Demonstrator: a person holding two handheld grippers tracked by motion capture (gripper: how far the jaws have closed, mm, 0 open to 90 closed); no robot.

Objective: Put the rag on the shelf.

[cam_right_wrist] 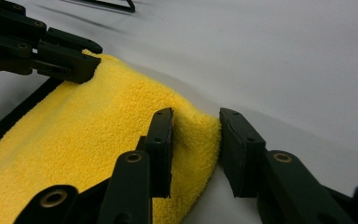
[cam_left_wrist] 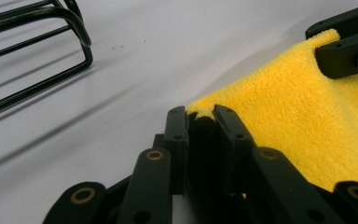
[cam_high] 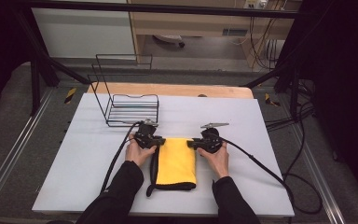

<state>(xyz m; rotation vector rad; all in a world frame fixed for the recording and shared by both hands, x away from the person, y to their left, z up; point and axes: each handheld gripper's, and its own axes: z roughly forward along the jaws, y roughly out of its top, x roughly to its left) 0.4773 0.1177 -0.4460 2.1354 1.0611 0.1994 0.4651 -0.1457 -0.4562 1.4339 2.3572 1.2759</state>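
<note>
Black-sleeved forearms enter at the near table edge, each hand carrying a gripper to the far end of a folded yellow microfibre cloth (cam_high: 177,161), which lies flat on the white table (cam_high: 242,121) with its black-bound hem at the near end. Left gripper (cam_high: 159,140): positioned at the far-left corner of the cloth; in the left gripper view its jaws are drawn almost together with the corner of the cloth (cam_left_wrist: 303,116) pinched between the pads, so it reads as clamped on the cloth. Right gripper (cam_high: 192,143): positioned at the far-right corner of the cloth; in the right gripper view its jaws straddle that corner (cam_right_wrist: 200,135), the left pad against the pile and a narrow gap visible at the right pad, so the grip is judged not yet fully seated and the jaws count as open around the corner. Status, as a judgement: the cloth is already doubled to a narrow rectangle, both far corners are addressed, one is secured. Remaining: seat the right-hand grip, then lift both corners together and carry them toward the near hem for a further fold. Beyond the far-left corner of the cloth, well apart from it, stands a black wire rack (cam_high: 131,108), untouched.
</note>
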